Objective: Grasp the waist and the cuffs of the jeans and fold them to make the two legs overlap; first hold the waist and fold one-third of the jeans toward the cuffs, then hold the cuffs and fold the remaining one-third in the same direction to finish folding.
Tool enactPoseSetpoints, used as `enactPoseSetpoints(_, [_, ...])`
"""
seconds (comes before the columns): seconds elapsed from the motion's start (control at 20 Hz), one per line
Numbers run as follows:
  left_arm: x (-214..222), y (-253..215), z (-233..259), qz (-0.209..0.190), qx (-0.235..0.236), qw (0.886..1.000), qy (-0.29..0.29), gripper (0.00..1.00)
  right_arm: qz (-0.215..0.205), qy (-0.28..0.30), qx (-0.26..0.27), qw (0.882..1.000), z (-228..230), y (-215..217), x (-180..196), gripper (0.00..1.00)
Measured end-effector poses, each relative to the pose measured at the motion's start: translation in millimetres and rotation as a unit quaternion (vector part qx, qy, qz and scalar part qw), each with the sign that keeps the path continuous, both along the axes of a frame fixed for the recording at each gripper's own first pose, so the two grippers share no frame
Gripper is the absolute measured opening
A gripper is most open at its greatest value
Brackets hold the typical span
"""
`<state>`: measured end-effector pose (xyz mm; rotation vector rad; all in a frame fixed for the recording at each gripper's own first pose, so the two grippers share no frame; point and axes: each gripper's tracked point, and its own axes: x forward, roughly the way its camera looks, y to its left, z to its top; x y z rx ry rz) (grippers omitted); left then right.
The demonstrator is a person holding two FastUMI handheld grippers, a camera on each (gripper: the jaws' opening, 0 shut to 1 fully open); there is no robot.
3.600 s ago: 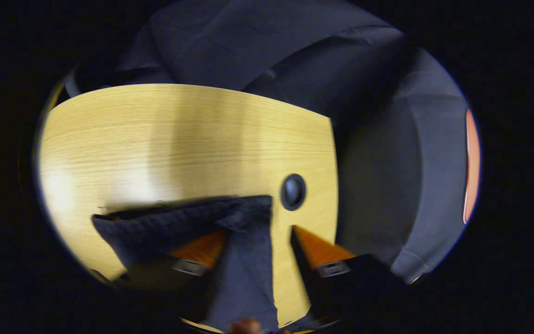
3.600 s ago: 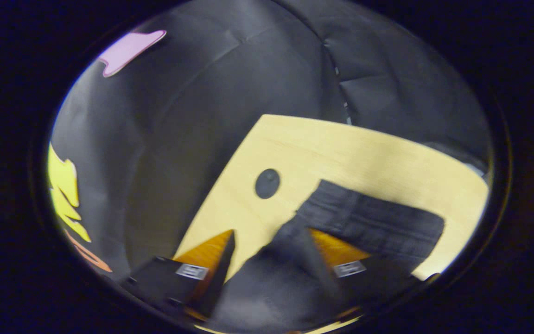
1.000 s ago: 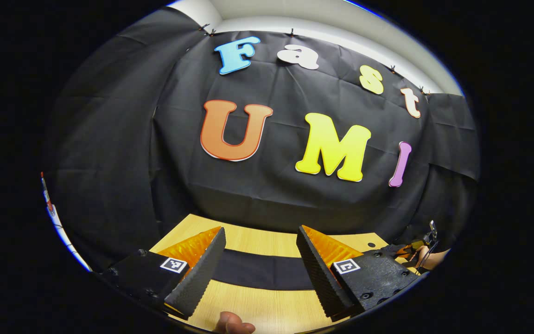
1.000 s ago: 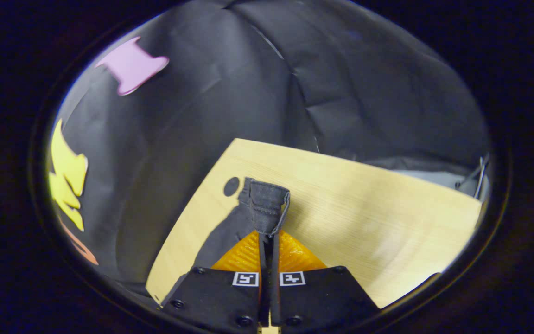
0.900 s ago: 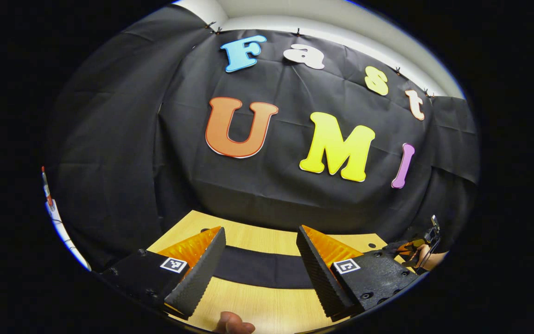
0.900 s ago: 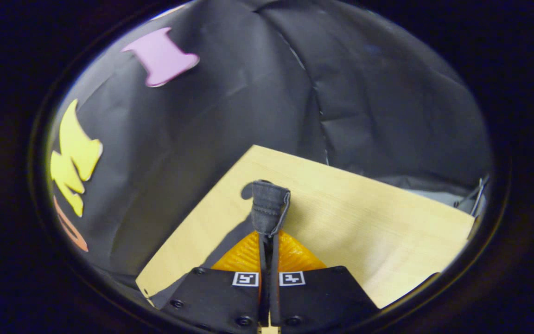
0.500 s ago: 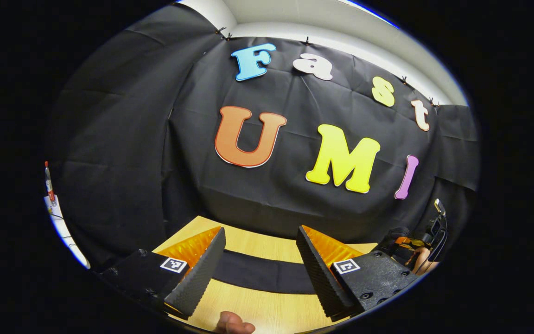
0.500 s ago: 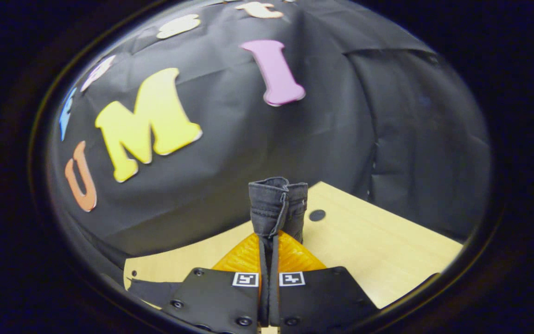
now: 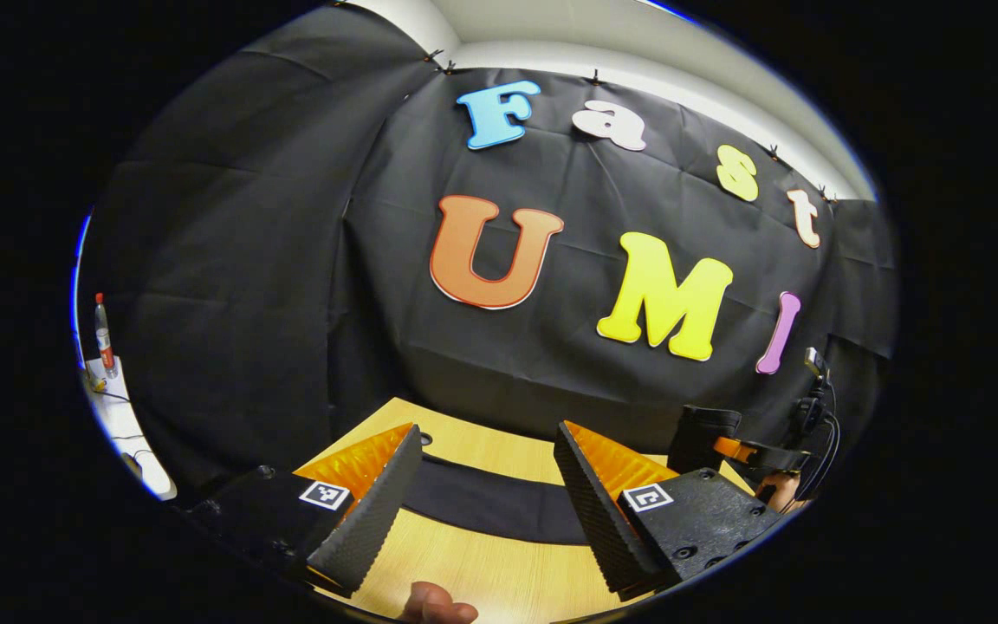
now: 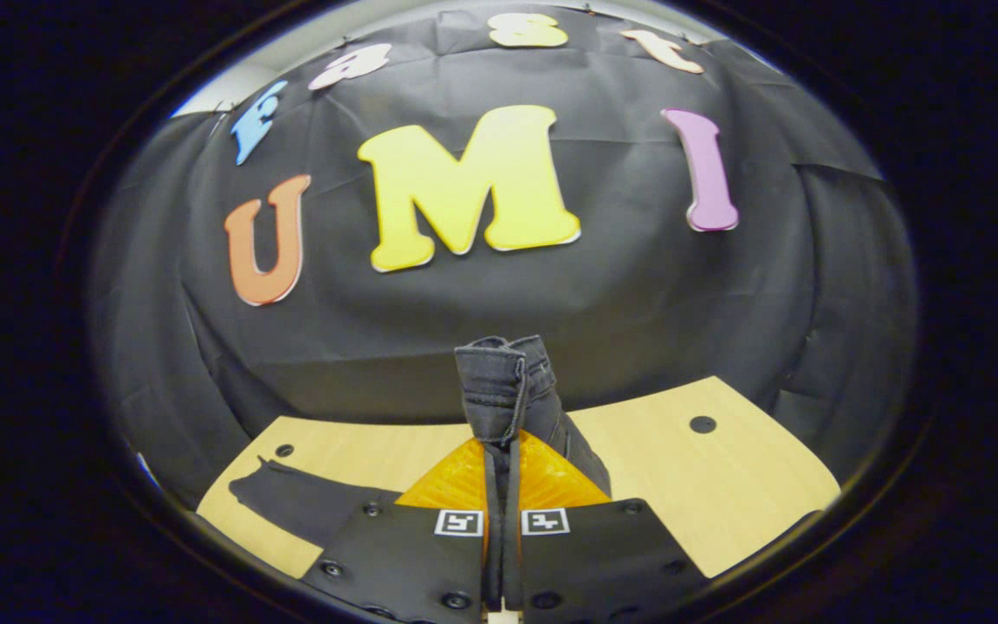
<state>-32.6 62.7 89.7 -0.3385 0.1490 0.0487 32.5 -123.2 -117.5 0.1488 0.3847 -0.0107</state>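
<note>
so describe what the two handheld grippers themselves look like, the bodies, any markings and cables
The left gripper has wedge-shaped fingers with ribbed inner pads, mounted on black bolted blocks, each with a small square black-and-white tag. The right gripper has the same black blocks and paired tags. In the left gripper view its black body carries dark cables.

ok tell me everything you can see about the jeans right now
The jeans are dark grey denim with visible stitching. In the right gripper view, a stitched, hemmed end stands bunched upright, pinched between the shut fingers of the right gripper, and another part lies flat on the wooden table toward the left. In the left gripper view, the cloth stretches as a flat dark band across the table beyond the open left gripper, which isn't touching it.
</note>
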Motion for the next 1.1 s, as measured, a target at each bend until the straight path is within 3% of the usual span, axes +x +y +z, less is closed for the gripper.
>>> enactPoseSetpoints(0.4, [-10.8,27.1,-20.2,0.039,-0.036,0.998,0.017,0.99,0.085,0.077,-0.046,0.992,-81.4,80.4,-6.6,0.01])
enactPoseSetpoints(0.6, [-15.3,38.1,-20.7,0.051,-0.039,0.998,0.021,0.99,0.121,0.14,-0.084,0.979,-150.0,118.6,-21.5,0.01])
enactPoseSetpoints(0.8, [-12.6,42.2,-23.3,0.056,-0.042,0.997,0.023,0.99,0.148,0.182,-0.11,0.966,-197.4,122.8,-37.8,0.01])
enactPoseSetpoints(1.0, [-10.7,42.7,-23.4,0.055,-0.045,0.997,0.02,0.99,0.157,0.168,-0.124,0.965,-201.0,124.5,-39.5,0.0])
enactPoseSetpoints(1.1, [-9.7,41.6,-24.2,0.053,-0.048,0.997,0.021,0.99,0.173,0.139,-0.152,0.963,-201.5,125.9,-38.7,0.11])
